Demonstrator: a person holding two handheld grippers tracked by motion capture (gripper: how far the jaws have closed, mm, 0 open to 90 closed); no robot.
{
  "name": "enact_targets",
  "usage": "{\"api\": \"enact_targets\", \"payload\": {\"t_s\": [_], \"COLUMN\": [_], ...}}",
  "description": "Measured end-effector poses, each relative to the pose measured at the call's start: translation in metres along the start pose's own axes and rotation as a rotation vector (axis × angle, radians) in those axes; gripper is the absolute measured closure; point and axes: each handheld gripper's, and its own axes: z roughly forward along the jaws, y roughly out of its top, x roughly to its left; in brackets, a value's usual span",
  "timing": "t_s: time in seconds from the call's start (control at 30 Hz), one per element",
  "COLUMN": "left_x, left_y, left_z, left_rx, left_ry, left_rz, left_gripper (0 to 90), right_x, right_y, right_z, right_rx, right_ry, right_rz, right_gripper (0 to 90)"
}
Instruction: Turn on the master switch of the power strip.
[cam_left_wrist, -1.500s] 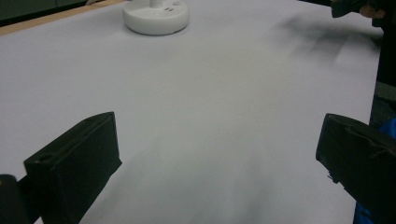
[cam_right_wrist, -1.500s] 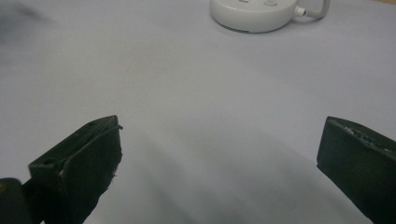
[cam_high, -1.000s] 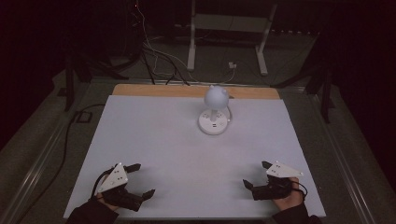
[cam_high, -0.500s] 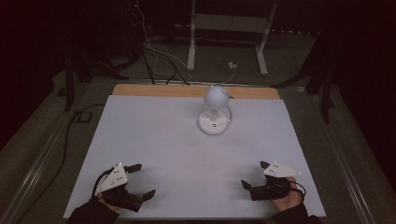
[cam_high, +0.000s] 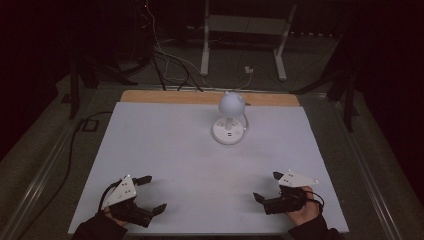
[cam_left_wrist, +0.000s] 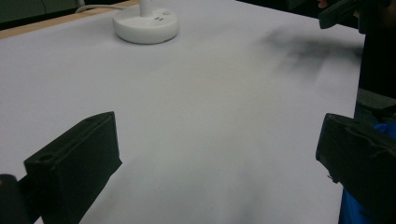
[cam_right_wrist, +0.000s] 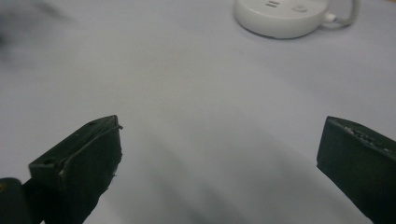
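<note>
A small white desk lamp (cam_high: 229, 118) with a round base and a globe head stands at the far middle of the white table (cam_high: 165, 150). Its base appears at the top of the left gripper view (cam_left_wrist: 145, 22) and of the right gripper view (cam_right_wrist: 283, 17). My left gripper (cam_high: 152, 194) rests open near the front left edge, jaws wide apart with nothing between them (cam_left_wrist: 219, 158). My right gripper (cam_high: 268, 186) rests open near the front right edge, also holding nothing (cam_right_wrist: 219, 158). Both point toward the lamp from well short of it.
A wooden strip (cam_high: 165, 96) runs along the table's far edge. Cables (cam_high: 165, 60) and a stand's white legs (cam_high: 240, 45) lie on the dark floor behind. A black cable (cam_high: 75, 145) trails down the left side. The lamp's cord (cam_right_wrist: 345, 14) loops from its base.
The right gripper has shifted slightly left and toward the front edge. The left gripper and the lamp have hardly moved.
</note>
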Motion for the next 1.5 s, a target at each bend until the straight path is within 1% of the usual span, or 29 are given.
{"api": "enact_targets", "payload": {"t_s": [0.07, 0.17, 0.27, 0.3, 0.33, 0.37, 0.47, 0.5, 0.53, 0.57, 0.8, 1.2, 1.5], "left_x": [0.000, 0.000, 0.000, 0.000, 0.000, 0.000, -0.001, 0.000, 0.000, 0.000, 0.000, -0.001, -0.001], "left_y": [0.000, 0.000, 0.000, 0.000, 0.000, 0.000, 0.000, 0.000, 0.000, 0.000, 0.000, 0.000, 0.000], "left_z": [0.000, -0.001, 0.000, 0.000, 0.000, 0.000, -0.001, -0.001, -0.001, -0.001, -0.001, -0.001, -0.001], "left_rx": [0.002, -0.005, -0.004, -0.002, -0.001, -0.001, -0.004, -0.005, -0.004, -0.003, -0.003, -0.005, -0.001], "left_ry": [-0.001, -0.001, -0.001, -0.002, -0.002, -0.002, -0.002, -0.002, -0.001, -0.001, -0.002, -0.004, -0.004], "left_rz": [0.003, -0.004, -0.003, -0.002, -0.001, -0.001, -0.002, -0.003, -0.002, -0.002, -0.002, -0.002, 0.002], "left_gripper": [0.1, 0.2, 0.1, 0.1, 0.2, 0.2, 0.2, 0.2, 0.1, 0.1, 0.2, 0.1, 0.2], "right_x": [0.001, 0.002, 0.004, 0.004, 0.004, 0.004, 0.003, 0.003, 0.002, 0.002, -0.003, -0.010, -0.016], "right_y": [0.003, 0.008, 0.017, 0.017, 0.022, 0.022, 0.032, 0.032, 0.037, 0.037, 0.053, 0.073, 0.083], "right_z": [0.000, -0.001, -0.002, -0.002, -0.003, -0.003, -0.004, -0.004, -0.005, -0.005, -0.004, -0.002, 0.002], "right_rx": [0.001, -0.005, -0.009, -0.009, -0.012, -0.012, -0.022, -0.022, -0.027, -0.027, -0.040, -0.054, -0.056], "right_ry": [0.007, 0.017, 0.031, 0.031, 0.037, 0.037, 0.047, 0.047, 0.053, 0.053, 0.066, 0.064, 0.055], "right_rz": [0.003, 0.011, 0.012, 0.012, 0.010, 0.010, 0.008, 0.008, 0.008, 0.008, 0.004, 0.005, 0.001], "right_gripper": [0.0, 0.0, 0.0, 0.0, 0.0, 0.0, 0.0, 0.0, 0.0, 0.0, 0.0, 0.0, 0.0]}}
